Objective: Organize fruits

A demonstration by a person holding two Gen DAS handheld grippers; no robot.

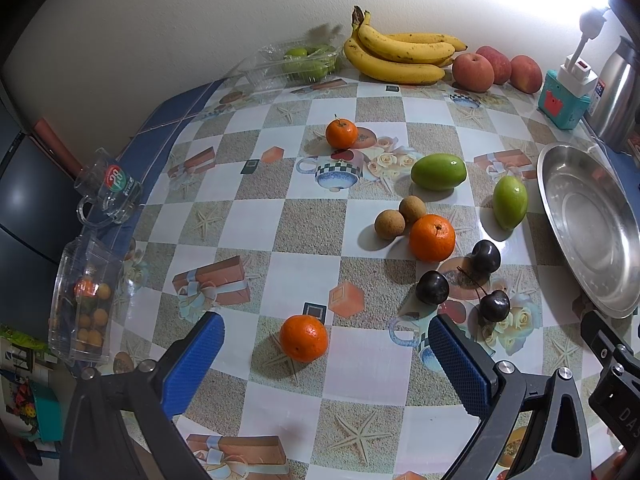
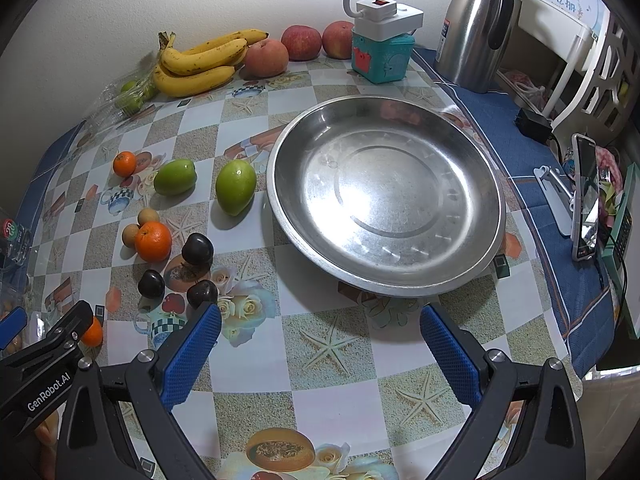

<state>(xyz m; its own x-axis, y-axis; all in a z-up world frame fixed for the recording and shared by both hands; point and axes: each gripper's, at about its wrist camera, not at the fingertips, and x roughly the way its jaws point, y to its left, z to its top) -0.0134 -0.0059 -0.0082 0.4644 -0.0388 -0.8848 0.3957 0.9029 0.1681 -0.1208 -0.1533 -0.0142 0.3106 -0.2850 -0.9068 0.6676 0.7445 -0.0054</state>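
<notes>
I'm working in someone's home: a desk [image 2: 340, 380] under patterned oilcloth ahead of my right gripper [image 2: 320, 344], a steel thermos [image 2: 476, 28] beyond it, a propped phone [image 2: 586, 196] off right.

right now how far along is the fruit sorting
Nothing looks done: the steel plate holds no fruit. Nothing in hand; the left gripper and right gripper are both open. Left: oranges, green fruits, cherries and brown fruits all sit loose on the table.
</notes>
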